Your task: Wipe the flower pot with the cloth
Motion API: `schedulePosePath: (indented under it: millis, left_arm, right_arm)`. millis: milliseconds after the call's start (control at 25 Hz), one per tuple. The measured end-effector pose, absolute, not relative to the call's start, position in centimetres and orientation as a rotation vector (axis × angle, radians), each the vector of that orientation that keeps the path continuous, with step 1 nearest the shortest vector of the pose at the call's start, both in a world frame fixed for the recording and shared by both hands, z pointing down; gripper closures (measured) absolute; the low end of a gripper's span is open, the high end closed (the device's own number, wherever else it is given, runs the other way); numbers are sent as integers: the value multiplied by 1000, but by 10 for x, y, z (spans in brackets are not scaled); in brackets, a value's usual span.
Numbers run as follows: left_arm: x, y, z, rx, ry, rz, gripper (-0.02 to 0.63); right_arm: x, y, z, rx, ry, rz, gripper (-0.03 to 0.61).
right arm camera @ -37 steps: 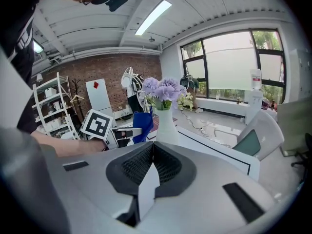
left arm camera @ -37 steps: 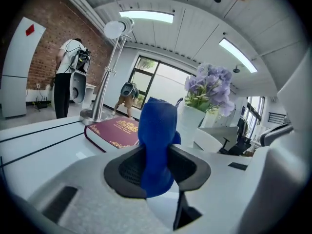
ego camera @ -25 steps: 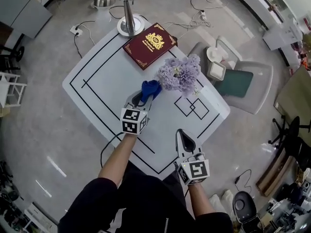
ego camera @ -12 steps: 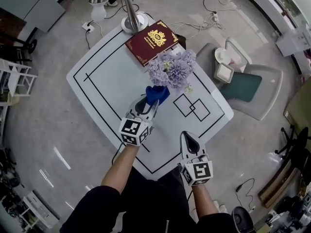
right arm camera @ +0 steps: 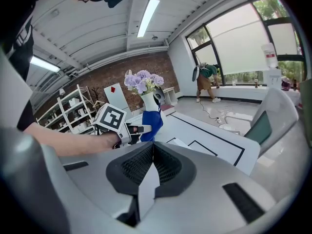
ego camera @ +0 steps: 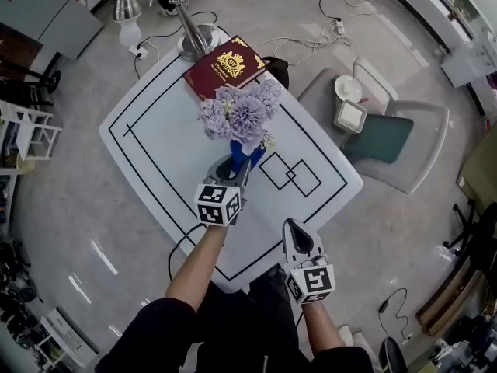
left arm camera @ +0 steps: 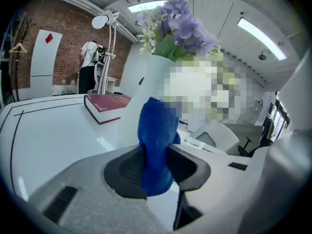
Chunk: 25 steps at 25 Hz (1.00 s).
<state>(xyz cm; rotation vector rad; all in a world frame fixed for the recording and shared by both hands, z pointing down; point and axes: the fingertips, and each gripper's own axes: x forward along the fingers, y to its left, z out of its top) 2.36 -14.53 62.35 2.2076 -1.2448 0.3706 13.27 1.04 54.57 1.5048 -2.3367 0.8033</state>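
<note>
Flower pot (left arm camera: 148,79): upright mid-desk (ego camera: 155,138); tall, likely top-heavy and fragile; wipe lower wall lightly | left claw (left arm camera: 156,167): clamped on soft blue cloth (left arm camera: 157,130) against pot | right claw (right arm camera: 146,174): closed, empty, well apart from pot

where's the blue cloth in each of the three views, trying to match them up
Head view: cloth at centre, just below the purple flowers, at the tip of the left gripper.
Left gripper view: cloth dead centre, pinched between the jaws, in front of the white pot.
Right gripper view: cloth left of centre, just right of the left gripper.
Shared landmark: the purple flowers, above the cloth in all three.
</note>
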Motion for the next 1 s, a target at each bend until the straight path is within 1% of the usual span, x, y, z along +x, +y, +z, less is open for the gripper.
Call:
schedulePosePath:
  millis: [120, 280, 400, 560, 840, 1000]
  left_arm:
    - [40, -137, 615, 2233, -1239, 344, 489]
    - [68, -142, 576, 2307, -1291, 193, 489]
    - [77, -160, 563, 2271, -1369, 121, 489]
    - [73, -176, 575, 2147, -1448, 114, 489]
    - [92, -174, 619, 1965, -1513, 156, 489]
    - [114, -179, 610, 1986, -1484, 83, 489]
  right_arm:
    - [145, 15, 549, 1499, -2346, 819, 569]
    - [170, 22, 553, 1500, -2345, 817, 569]
    - [190, 23, 553, 1506, -2340, 806, 569]
    - [203, 28, 558, 1521, -2336, 845, 569]
    - [229, 34, 563, 1511, -2322, 875, 569]
    - [239, 29, 565, 1521, -2315, 892, 569]
